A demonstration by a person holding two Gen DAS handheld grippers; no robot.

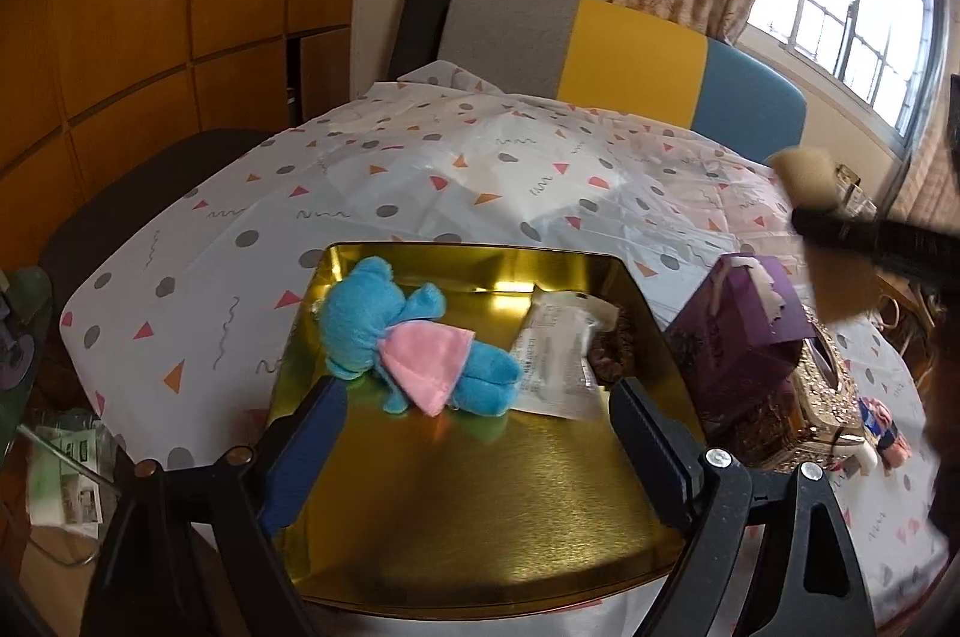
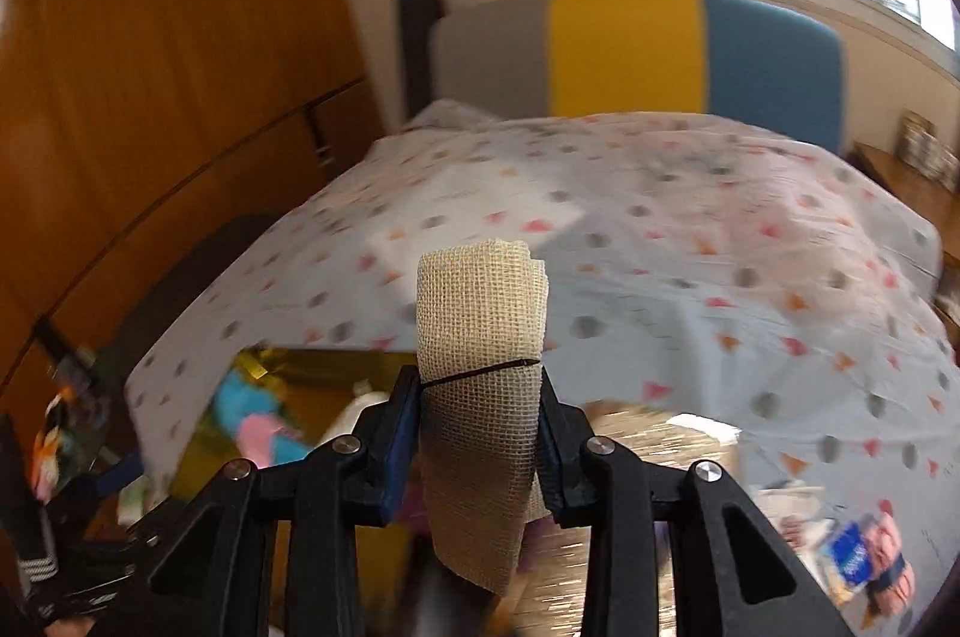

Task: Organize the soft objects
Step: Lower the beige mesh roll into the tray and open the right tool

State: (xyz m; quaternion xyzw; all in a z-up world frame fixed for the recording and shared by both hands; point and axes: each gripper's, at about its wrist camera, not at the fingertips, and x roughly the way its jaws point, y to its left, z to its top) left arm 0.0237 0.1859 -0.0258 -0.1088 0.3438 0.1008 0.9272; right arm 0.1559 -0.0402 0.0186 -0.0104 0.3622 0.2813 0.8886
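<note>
Beige gauze roll (image 2: 483, 337), bound by a thin black band, is clamped upright between the jaws of my right gripper (image 2: 480, 391), raised above the table's patterned cloth (image 2: 660, 247). My left gripper (image 1: 480, 433) stands wide apart with nothing between its fingers, hanging over the near half of the gold tin tray (image 1: 480, 535). Blue plush toy (image 1: 396, 337) with a pink skirt lies on its side toward the tray's far left corner; beside it, at the far right, a crumpled white packet (image 1: 558, 355) and what may be a brown scrunchie (image 1: 612, 355), partly hidden. Purple box (image 1: 744, 331) sits just off the tray's right edge.
</note>
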